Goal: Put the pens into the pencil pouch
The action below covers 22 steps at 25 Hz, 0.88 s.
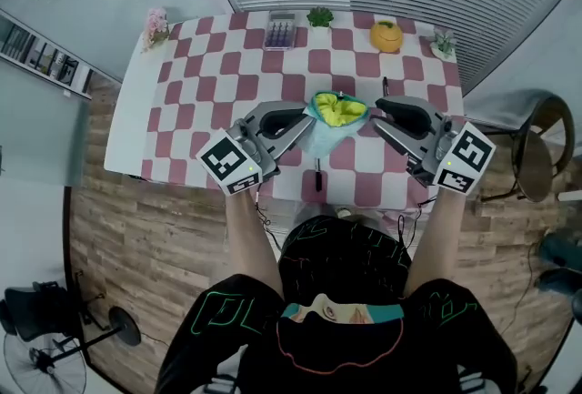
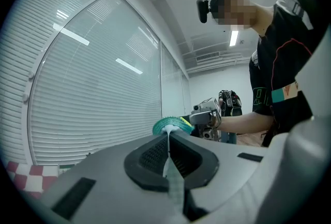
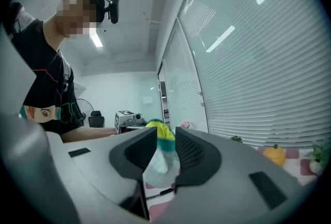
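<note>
The pencil pouch stands near the table's front edge, with a clear body, a teal rim and a yellow-green lining, its mouth open upward. My left gripper is shut on the pouch's left edge; in the left gripper view the thin sheet is pinched between the pads. My right gripper is at the pouch's right side. Its jaws stand apart with the pouch loose between them. One black pen lies in front of the pouch, another pen behind the right gripper.
Along the far edge of the checkered table stand pink flowers, a calculator, a small plant, an orange pumpkin-shaped thing and another plant. A chair is at the right.
</note>
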Tool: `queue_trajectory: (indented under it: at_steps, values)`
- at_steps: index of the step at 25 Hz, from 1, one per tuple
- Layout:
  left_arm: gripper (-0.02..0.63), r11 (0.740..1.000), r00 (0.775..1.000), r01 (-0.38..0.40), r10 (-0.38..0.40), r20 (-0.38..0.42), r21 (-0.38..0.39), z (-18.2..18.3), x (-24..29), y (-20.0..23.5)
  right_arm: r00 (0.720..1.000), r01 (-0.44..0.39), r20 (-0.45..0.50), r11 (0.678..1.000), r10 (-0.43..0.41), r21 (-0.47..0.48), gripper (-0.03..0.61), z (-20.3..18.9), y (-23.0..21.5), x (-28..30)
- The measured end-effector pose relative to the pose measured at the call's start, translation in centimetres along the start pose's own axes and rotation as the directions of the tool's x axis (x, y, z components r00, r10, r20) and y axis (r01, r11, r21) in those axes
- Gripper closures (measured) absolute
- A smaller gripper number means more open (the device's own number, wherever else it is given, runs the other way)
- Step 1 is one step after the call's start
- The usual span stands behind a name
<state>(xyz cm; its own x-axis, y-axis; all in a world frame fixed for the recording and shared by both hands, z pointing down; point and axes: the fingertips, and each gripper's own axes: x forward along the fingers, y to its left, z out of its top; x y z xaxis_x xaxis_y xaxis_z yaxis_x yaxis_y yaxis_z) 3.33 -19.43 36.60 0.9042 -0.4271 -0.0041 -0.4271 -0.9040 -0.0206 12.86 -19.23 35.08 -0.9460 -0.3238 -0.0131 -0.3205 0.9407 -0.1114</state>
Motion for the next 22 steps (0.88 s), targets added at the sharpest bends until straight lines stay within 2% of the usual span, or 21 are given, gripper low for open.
queue_trajectory:
  at_steps: [5, 10, 16, 22]
  values:
    - [0.615, 1.000, 0.999, 0.002, -0.002, -0.039, 0.001, -1.1, -0.3, -0.4, 0.986, 0.162, 0.032, 0.985, -0.164, 0.050, 0.485, 0.2, -2.8, -0.7]
    - [0.615, 1.000, 0.999, 0.008, -0.008, -0.042, -0.011, -1.7, -0.4, -1.1, 0.940, 0.342, -0.029, 0.935, -0.341, 0.097, 0.485, -1.3, -5.8, -1.7]
    - [0.614, 0.999, 0.998, 0.031, -0.033, -0.053, -0.027, -2.5, 0.2, -1.6, 0.861, 0.507, -0.126, 0.850, -0.493, 0.142, 0.485, -3.3, -8.9, -2.8]
    - [0.615, 0.998, 0.997, 0.046, -0.048, -0.058, -0.042, -3.3, 0.7, -2.0, 0.762, 0.638, -0.286, 0.750, -0.581, 0.177, 0.485, -6.0, -12.2, -3.8]
